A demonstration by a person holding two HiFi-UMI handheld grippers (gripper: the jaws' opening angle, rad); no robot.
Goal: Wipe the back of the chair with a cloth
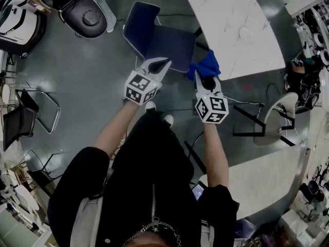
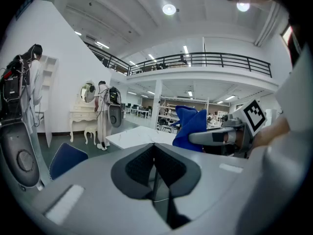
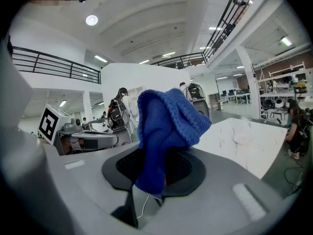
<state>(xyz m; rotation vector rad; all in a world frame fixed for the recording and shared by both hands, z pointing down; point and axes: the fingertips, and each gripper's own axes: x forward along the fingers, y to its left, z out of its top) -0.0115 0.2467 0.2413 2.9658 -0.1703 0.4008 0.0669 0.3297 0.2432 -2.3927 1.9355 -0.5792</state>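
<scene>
- Black jacket (image 1: 149,189) and two bare forearms fill the bottom of the head view, and both tools are raised in front of the person.
- Clamped in the right hand-held gripper (image 1: 204,79) is the cloth (image 1: 208,66). Its own view shows the pads pinching a bunched fold low down, with the rest of the blue knit standing above the jaws in a loose lump.
- That cloth looks soft, light and limp (a chunky knit, by the ribbing). It should flop and fold under pressure, so a deep bite on a thick bunch, as here, likely suits wiping better than a corner hold.
- Empty and closed, the left hand-held gripper (image 1: 163,63) has its pads meeting with nothing between them, and it points toward the chair (image 1: 172,45).
- Held in the air, the cloth sits near the corner of the white table (image 1: 241,30) and just beside the chair's seat, touching neither as far as I can tell.
- Further off, on the far side of the seat, the back (image 1: 138,24) is a navy padded panel that the cloth has not reached.
- Judging by its thin frame, the chair is light and could slide on the smooth floor (image 1: 77,71), so the free left tool might brace it.
</scene>
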